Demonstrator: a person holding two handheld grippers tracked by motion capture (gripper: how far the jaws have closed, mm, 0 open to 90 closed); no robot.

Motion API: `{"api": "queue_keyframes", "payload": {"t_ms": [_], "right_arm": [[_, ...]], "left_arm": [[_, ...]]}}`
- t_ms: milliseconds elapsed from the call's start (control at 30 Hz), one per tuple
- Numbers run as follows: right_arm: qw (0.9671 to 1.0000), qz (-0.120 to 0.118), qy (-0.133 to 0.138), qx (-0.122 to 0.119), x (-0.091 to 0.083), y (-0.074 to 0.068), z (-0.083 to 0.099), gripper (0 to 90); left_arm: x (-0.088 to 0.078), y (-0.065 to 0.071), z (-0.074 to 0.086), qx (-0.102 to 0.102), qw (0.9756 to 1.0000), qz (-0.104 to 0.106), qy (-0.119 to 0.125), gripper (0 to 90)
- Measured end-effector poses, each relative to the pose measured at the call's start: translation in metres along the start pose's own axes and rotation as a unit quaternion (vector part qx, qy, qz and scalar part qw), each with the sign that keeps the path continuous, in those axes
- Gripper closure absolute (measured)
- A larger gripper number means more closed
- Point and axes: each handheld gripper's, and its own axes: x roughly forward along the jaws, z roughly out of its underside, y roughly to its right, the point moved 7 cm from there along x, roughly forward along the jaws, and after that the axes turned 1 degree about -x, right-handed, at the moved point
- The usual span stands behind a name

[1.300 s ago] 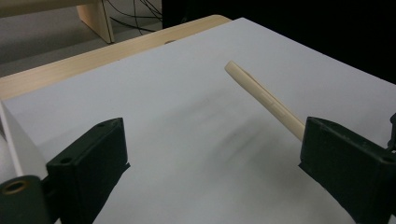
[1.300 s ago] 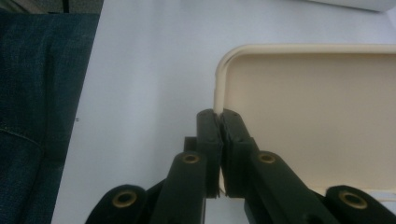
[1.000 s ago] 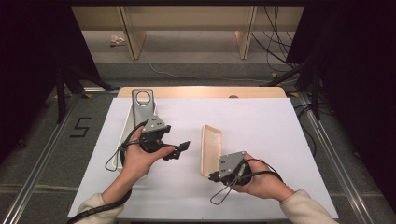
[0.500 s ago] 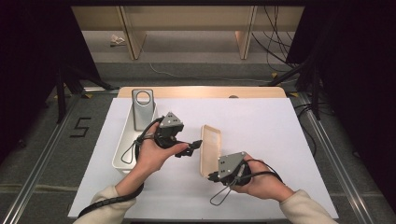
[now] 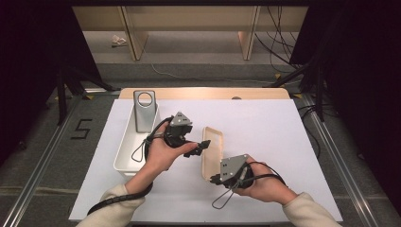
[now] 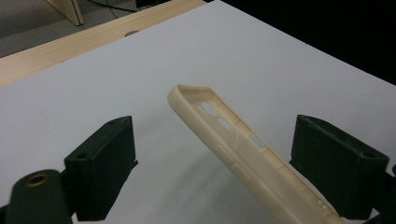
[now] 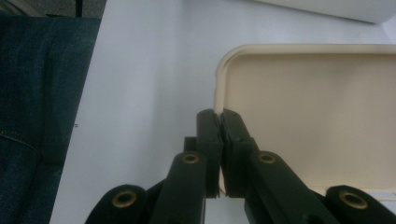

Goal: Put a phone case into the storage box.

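A cream phone case (image 5: 213, 144) stands tilted on its long edge over the white table sheet. My right gripper (image 5: 215, 178) is shut on its near rim, the jaws (image 7: 219, 116) pinching the thin edge of the case (image 7: 317, 107). My left gripper (image 5: 203, 145) reaches in from the left, open. In the left gripper view the case (image 6: 233, 149) lies between my left gripper's (image 6: 219, 154) two black jaws, and neither pad touches it. Those jaws have just been closing a little.
A white tray (image 5: 124, 151) sits at the left of the sheet, with a grey phone case (image 5: 144, 111) with a round hole propped at its far end. The wooden table edge (image 5: 203, 93) runs along the back. Bare white sheet (image 5: 274, 127) lies to the right.
My left gripper has moved right, from over the tray to the cream case's upper part. The right gripper and the case have stayed put.
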Motion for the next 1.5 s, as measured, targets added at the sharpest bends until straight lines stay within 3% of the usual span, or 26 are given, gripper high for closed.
{"api": "queue_keyframes", "payload": {"t_ms": [300, 833, 1167, 1300, 1500], "right_arm": [[1.0, 0.001, 0.001, -0.003, 0.0, 0.0, -0.001, 88.0], [1.0, 0.003, 0.002, -0.005, 0.0, 0.0, -0.002, 88.0], [1.0, 0.004, 0.001, -0.009, 0.0, 0.0, -0.002, 88.0], [0.9999, 0.003, 0.001, -0.012, 0.001, -0.001, -0.002, 88.0], [0.9999, 0.002, -0.006, -0.015, 0.004, -0.002, -0.001, 88.1]], "left_arm": [[0.011, -0.002, -0.004, -0.014, 0.9998, -0.003, -0.014, 19.6], [0.023, -0.012, -0.004, -0.055, 0.9979, -0.002, -0.034, 36.7], [0.028, -0.013, 0.001, -0.092, 0.9942, 0.006, -0.055, 51.4], [0.028, -0.013, 0.0, -0.11, 0.9927, 0.013, -0.047, 61.2], [0.026, -0.008, -0.004, -0.123, 0.9915, 0.025, -0.033, 68.6]]}}
